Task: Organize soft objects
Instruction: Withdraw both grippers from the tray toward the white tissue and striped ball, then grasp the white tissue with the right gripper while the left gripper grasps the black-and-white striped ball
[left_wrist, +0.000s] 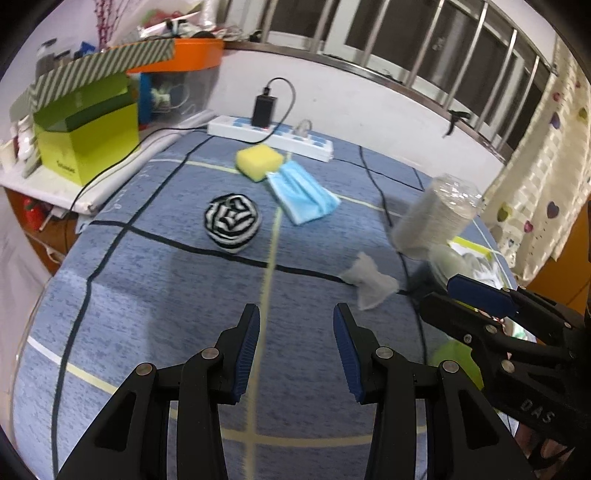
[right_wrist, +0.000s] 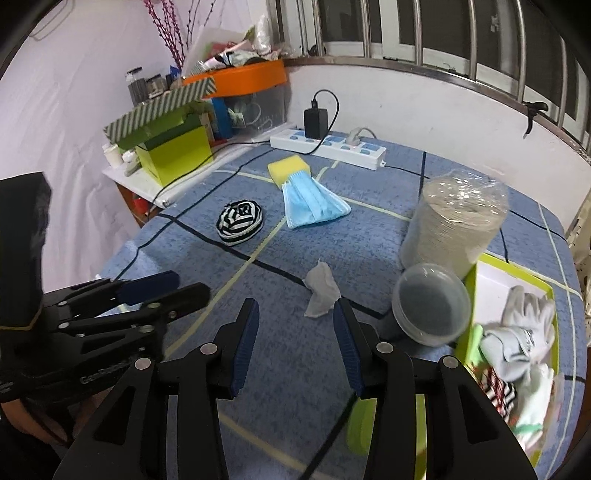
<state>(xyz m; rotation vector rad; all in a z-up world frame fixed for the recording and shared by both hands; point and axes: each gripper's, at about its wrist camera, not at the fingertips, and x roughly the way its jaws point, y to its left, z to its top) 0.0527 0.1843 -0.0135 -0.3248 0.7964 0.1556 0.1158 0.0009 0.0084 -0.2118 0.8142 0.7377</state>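
On the blue checked cloth lie a rolled black-and-white striped sock (left_wrist: 232, 223) (right_wrist: 240, 221), a yellow sponge (left_wrist: 258, 160) (right_wrist: 288, 168), a blue face mask (left_wrist: 303, 195) (right_wrist: 314, 205) and a crumpled grey-white cloth (left_wrist: 369, 284) (right_wrist: 321, 293). My left gripper (left_wrist: 296, 354) hovers open over bare cloth, short of the sock. My right gripper (right_wrist: 295, 352) is open and empty, with the crumpled cloth just beyond its fingertips. A green tray (right_wrist: 476, 273) at the right holds white gloves (right_wrist: 524, 325) and other soft items.
A clear plastic cylinder (right_wrist: 454, 225) and a round lid (right_wrist: 430, 308) stand beside the tray. A white power strip (right_wrist: 328, 146) with a black charger lies at the back. A green box (left_wrist: 88, 144) and an orange bin sit on a side shelf at the left.
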